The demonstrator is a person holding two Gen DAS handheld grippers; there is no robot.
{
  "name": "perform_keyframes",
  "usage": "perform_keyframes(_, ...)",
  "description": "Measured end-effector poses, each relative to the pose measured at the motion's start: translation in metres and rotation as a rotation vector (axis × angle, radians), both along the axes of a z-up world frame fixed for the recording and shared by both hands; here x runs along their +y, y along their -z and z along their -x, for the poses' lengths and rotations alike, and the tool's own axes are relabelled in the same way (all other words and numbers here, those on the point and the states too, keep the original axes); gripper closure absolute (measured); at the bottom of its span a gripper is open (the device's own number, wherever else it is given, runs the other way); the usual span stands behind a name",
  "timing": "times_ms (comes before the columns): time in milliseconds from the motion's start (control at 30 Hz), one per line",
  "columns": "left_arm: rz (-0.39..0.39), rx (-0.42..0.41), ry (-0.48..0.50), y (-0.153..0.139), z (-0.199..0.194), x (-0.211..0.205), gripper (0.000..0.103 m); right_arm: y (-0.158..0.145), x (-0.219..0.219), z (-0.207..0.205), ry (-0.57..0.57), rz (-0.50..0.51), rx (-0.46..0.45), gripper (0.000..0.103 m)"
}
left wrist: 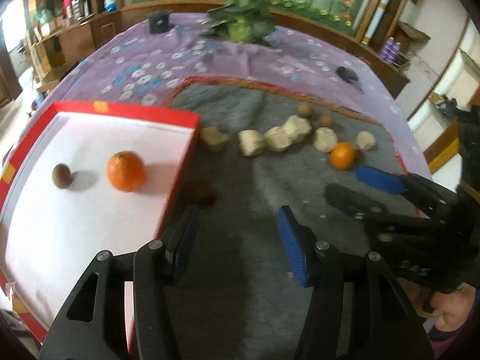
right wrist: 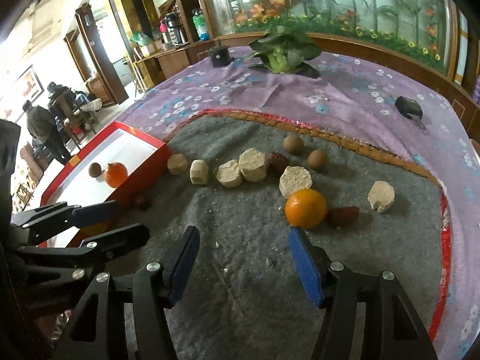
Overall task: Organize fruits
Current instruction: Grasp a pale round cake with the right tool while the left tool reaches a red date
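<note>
No readable text anywhere.

A purple flowered cloth [right wrist: 345, 90] covers the bench. On it lie a grey felt mat [right wrist: 240, 225], and beyond the mat a leafy cabbage [right wrist: 282, 51]. A red tray [right wrist: 141, 177] sits at the mat's left edge.

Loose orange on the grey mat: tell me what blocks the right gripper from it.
Nothing visible. The open right gripper faces the round orange across bare grey felt mat; a dark red date touches its far right side.
</note>
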State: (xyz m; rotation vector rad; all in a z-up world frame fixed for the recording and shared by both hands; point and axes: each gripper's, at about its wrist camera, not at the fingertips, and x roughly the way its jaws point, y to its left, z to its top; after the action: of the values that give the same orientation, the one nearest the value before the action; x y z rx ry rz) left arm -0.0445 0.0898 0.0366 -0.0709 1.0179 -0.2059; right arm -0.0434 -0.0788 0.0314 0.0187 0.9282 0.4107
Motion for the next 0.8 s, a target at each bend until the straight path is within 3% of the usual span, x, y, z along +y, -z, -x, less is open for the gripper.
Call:
perform_keyframes(100,0.025,0.003,0.002,0.002,-0.001,0.01,0.049,0.003,0.004,0.0,-0.013,0.007,0.004,0.042)
perform_keyframes(233,-0.021,-0.007,-0.016,0.005,-0.004,0.016,0.049,0.009,0.006,-0.003,-0.018,0.013,0.018,0.042)
perform_keyframes(600,-0.028,0.01,-0.081,0.01,-0.023,0.008,0.05,0.013,0.004,-0.004,-0.038,-0.002,0.022,0.042)
perform_keyframes(633,-0.019,0.014,-0.078,0.012,-0.025,0.006,0.061,0.014,0.004,-0.004,-0.039,-0.002,0.02,0.042)
perform_keyframes(667,-0.023,0.022,-0.077,0.014,-0.028,0.005,0.079,0.014,0.004,-0.004,-0.042,-0.004,0.02,0.042)
perform_keyframes(800,-0.011,0.011,-0.067,0.016,-0.027,0.008,0.079,0.012,0.009,-0.005,-0.071,-0.018,0.011,0.042)
